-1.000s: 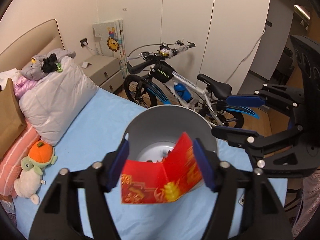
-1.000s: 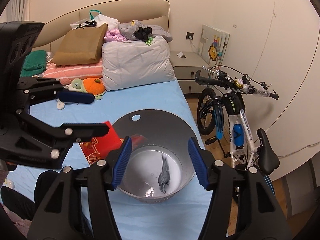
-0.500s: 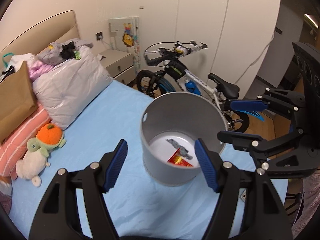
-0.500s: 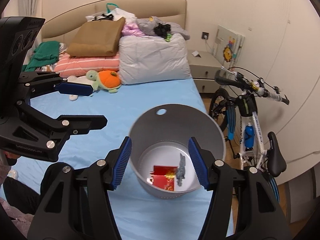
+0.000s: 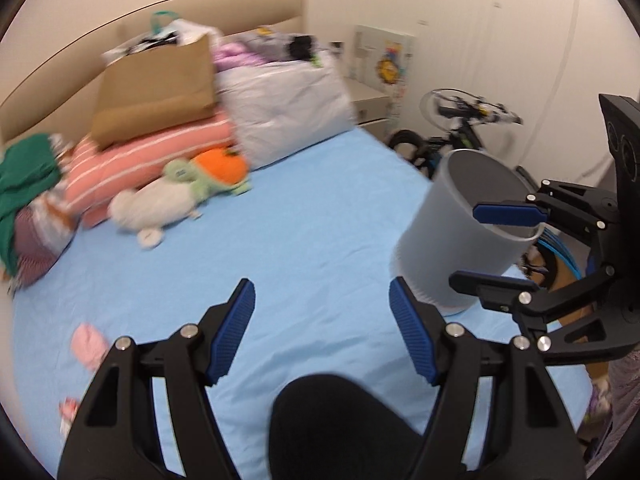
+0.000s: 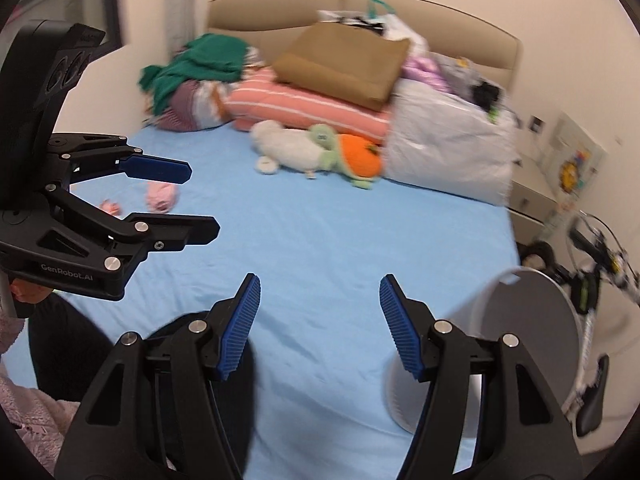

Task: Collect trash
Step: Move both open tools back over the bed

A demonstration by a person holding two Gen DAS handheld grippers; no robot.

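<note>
Fingers of left gripper [image 5: 322, 322] spread wide, empty; right gripper [image 6: 320, 316] jaws opening, empty, over blue sheet [image 5: 320, 232]; grey bin [image 5: 460, 232] beside.

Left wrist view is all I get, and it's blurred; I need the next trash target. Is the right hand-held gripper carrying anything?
Observer: No. Its own camera shows the right hand-held gripper opening, with only the light blue bedsheet between its fingers.
Operator: What trash lies out?
Observer: A pink crumpled wad, with a smaller pink-and-orange scrap just left of it, apart.
Operator: And the bin?
Observer: The grey round plastic bin shows a small cut-out at its rim.
</note>
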